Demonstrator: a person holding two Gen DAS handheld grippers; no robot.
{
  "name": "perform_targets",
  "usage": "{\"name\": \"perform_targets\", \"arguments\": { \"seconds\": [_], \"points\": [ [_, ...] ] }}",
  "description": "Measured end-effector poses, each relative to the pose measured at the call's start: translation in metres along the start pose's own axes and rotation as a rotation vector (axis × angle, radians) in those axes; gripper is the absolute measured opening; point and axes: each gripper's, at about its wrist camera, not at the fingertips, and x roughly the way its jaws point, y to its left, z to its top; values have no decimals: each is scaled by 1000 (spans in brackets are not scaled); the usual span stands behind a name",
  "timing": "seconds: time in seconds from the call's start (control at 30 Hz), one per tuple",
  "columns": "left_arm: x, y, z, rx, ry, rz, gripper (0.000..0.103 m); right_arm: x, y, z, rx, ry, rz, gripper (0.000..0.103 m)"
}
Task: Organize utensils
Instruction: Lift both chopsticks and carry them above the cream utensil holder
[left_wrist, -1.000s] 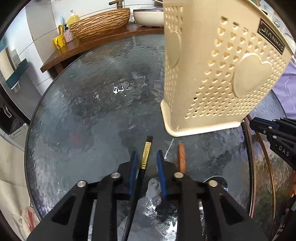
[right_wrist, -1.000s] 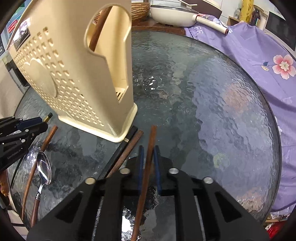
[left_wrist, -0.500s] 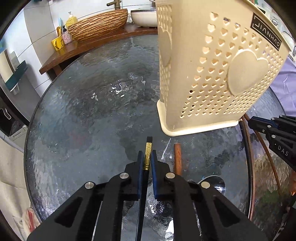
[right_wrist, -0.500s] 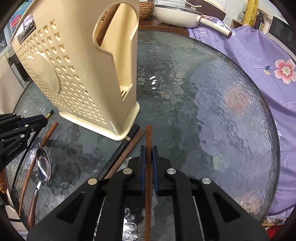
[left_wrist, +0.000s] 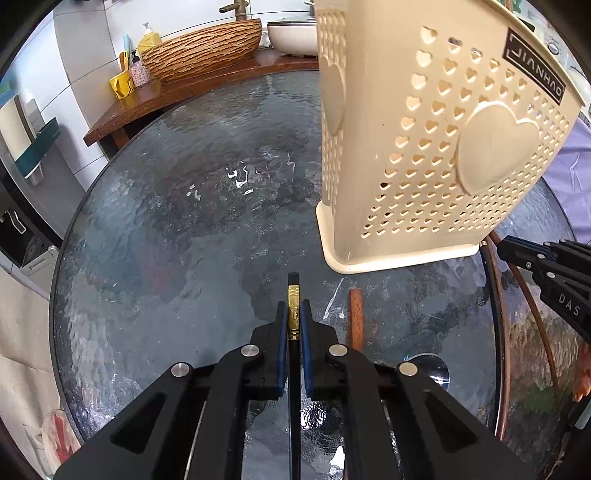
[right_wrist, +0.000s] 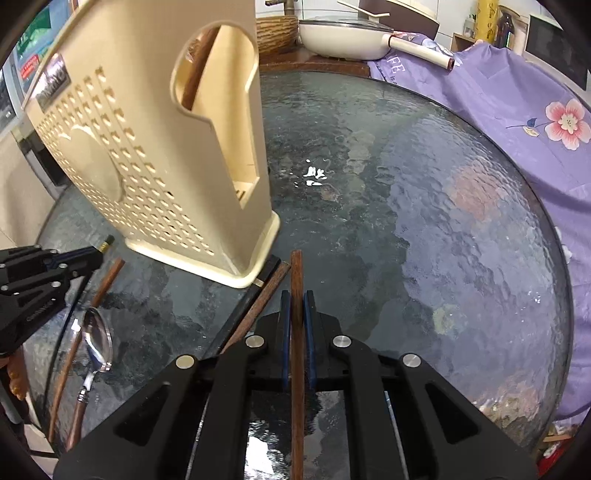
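In the left wrist view my left gripper (left_wrist: 293, 308) is shut on a black chopstick with a gold band (left_wrist: 293, 314), whose tip pokes out past the pads. In the right wrist view my right gripper (right_wrist: 296, 301) is shut on a brown wooden chopstick (right_wrist: 296, 273). The cream perforated utensil holder (left_wrist: 424, 147) (right_wrist: 147, 158) stands just beyond both, with a brown handle (right_wrist: 197, 74) inside it. On the glass lie a brown chopstick (left_wrist: 356, 317), a black and a brown chopstick (right_wrist: 260, 306) by the holder's base, and a spoon (right_wrist: 96, 343).
The round glass table (right_wrist: 424, 221) ends at a dark rim near both grippers. A purple flowered cloth (right_wrist: 517, 99) drapes its far right side. A woven basin (left_wrist: 203, 48) and a white pan (right_wrist: 343, 37) sit on the wooden counter behind.
My left gripper's jaws have come together onto the black chopstick. The brown chopstick in my right gripper has swung from tilted to straight between the pads.
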Motion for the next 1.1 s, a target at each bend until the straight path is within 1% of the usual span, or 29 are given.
{"name": "perform_targets", "arguments": {
  "seconds": [0.17, 0.4, 0.57, 0.73, 0.9, 1.03, 1.1],
  "points": [
    [-4, 6, 1, -19, -14, -7, 7, -7, -3, -1, 15, -22, 15, 7],
    [-32, 13, 2, -43, -88, -38, 7, -31, -15, -8, 69, -84, 43, 7],
    [-58, 15, 2, -64, -161, -63, 7, -62, -24, -13, 105, -168, 86, 7],
    [-80, 14, 2, -73, -217, -81, 7, -95, -28, -17, 136, -254, 163, 7],
    [-109, 18, 3, -92, -289, -107, 7, -129, -19, -17, 101, -338, 195, 7],
    [-130, 21, 1, -113, -345, -118, 7, -161, -3, -22, 41, -416, 200, 7],
    [-139, 23, 0, -124, -371, -125, 7, -171, 2, -23, 24, -435, 201, 7]
  ]
}}
